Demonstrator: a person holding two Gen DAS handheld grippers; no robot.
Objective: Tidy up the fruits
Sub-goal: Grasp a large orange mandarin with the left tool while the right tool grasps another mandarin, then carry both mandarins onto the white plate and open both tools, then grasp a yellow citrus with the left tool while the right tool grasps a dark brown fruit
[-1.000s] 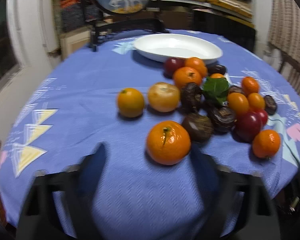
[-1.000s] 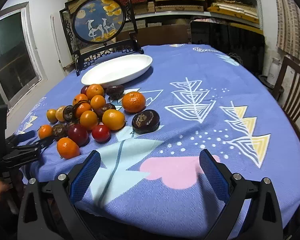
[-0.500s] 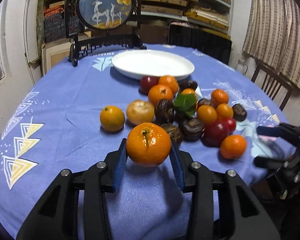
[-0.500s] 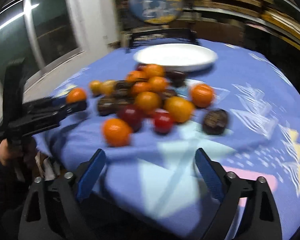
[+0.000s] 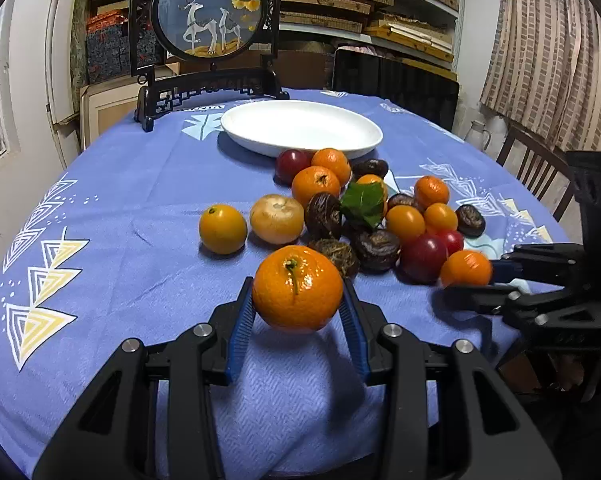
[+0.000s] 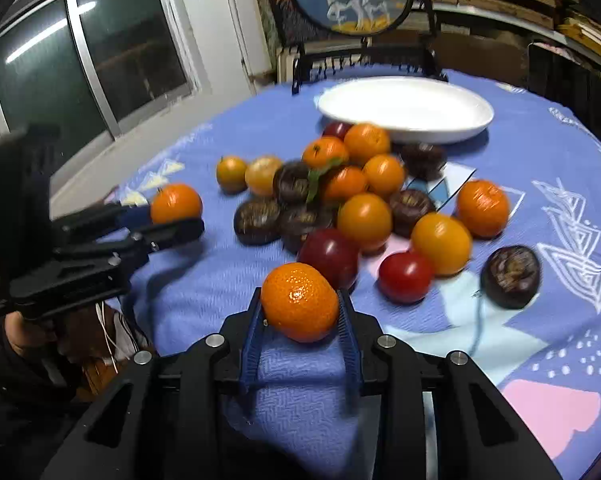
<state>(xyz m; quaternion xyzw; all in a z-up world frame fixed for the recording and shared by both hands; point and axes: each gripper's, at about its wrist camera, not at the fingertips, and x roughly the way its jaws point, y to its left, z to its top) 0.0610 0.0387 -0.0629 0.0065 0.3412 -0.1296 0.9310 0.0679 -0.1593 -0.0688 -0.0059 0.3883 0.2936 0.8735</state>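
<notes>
My left gripper (image 5: 298, 312) is shut on a large orange (image 5: 297, 287) with a green stem, held just above the blue tablecloth; it also shows from the right wrist view (image 6: 176, 203). My right gripper (image 6: 300, 320) is shut on a smaller orange (image 6: 299, 301) at the near edge of the fruit pile; it shows in the left wrist view (image 5: 465, 267). A pile of oranges, red plums and dark brown fruits (image 5: 364, 208) lies mid-table. An empty white oval plate (image 5: 301, 127) sits behind the pile.
A round framed picture on a black stand (image 5: 212, 12) is behind the plate. A green leaf (image 5: 363, 201) lies on the pile. A wooden chair (image 5: 540, 168) is at the right. Shelves and a curtain line the back.
The left gripper closed on the large orange and lifted it slightly. The right gripper swung left toward the pile and closed on the small orange.
</notes>
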